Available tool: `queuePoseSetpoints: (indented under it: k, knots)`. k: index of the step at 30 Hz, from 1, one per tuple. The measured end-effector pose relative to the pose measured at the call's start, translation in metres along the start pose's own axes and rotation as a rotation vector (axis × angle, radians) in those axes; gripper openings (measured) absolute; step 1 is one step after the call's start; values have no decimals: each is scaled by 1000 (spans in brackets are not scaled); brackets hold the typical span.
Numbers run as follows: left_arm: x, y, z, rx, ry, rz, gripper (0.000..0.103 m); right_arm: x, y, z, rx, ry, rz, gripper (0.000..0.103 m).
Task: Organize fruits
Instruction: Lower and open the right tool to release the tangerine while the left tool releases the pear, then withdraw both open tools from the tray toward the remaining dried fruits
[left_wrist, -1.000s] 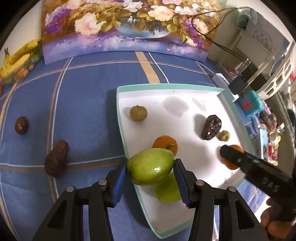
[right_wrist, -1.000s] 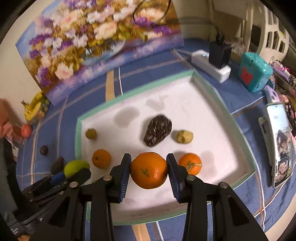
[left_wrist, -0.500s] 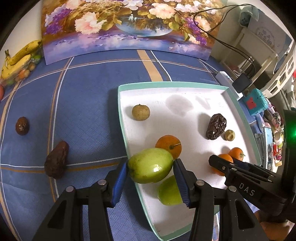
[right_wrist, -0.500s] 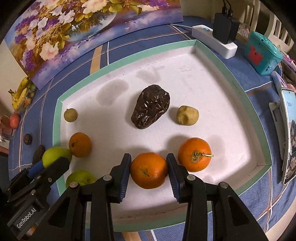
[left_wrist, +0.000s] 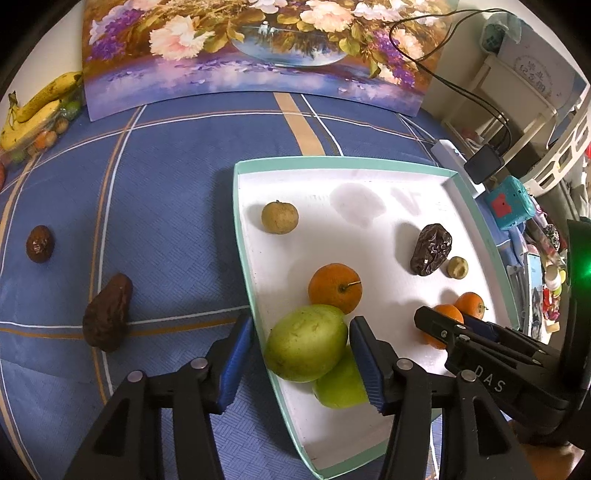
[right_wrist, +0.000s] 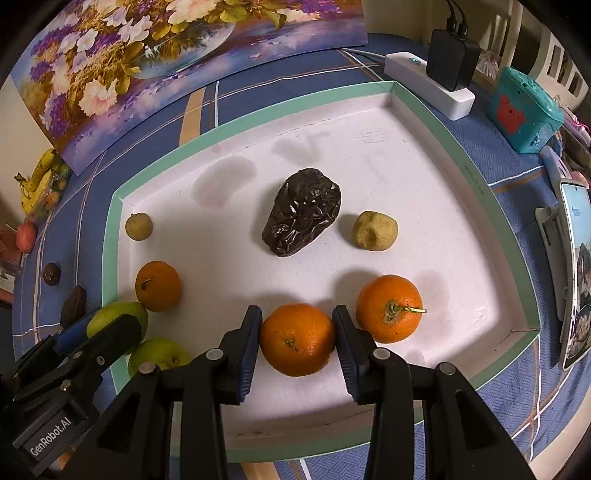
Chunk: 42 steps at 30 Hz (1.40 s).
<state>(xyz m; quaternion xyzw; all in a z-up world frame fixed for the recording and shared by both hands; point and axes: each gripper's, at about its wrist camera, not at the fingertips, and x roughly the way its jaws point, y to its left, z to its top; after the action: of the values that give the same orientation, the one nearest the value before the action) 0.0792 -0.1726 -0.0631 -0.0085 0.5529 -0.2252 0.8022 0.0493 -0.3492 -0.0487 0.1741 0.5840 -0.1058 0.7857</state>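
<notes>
A white tray with a teal rim (left_wrist: 243, 236) (right_wrist: 110, 236) lies on the blue cloth. My left gripper (left_wrist: 301, 354) is open around a green fruit (left_wrist: 306, 347) that rests in the tray's near left corner on a second green fruit (left_wrist: 338, 387); a gap shows at the left pad. My right gripper (right_wrist: 297, 341) stands around an orange (right_wrist: 297, 338) low on the tray floor, pads at its sides. The tray also holds two more oranges (right_wrist: 389, 308) (right_wrist: 158, 286), a dark wrinkled fruit (right_wrist: 303, 216) and two small tan fruits (right_wrist: 375, 230) (right_wrist: 139, 226).
Two dark fruits (left_wrist: 107, 317) (left_wrist: 40, 243) lie on the cloth left of the tray. A flower painting (left_wrist: 258, 48) stands at the back, bananas (left_wrist: 33, 110) at far left. A power strip (right_wrist: 428, 88), teal box (right_wrist: 524, 110) and phone (right_wrist: 576, 266) sit right of the tray.
Both grippers have come down into the tray. The left jaws have opened off the green fruit, which now lies on the other green fruit. The right orange sits low by the other orange.
</notes>
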Motion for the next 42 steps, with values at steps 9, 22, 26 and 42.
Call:
queuePoseSetpoints:
  k: [9,22,26,42]
  knots:
    - [-4,1,2,-16,-3,-8,60,1,-2,-1,3,0,4,41]
    - [-45,13,13,-72,-82,-29,61,-35,-3,4,12,-100,10,42]
    - [-51,26,14,-119,-83,8,61,-44,-3,3,8,-122,14,42]
    - [-38,50,6,-193,-16,100,61,-52,-1,4,8,-150,25,42]
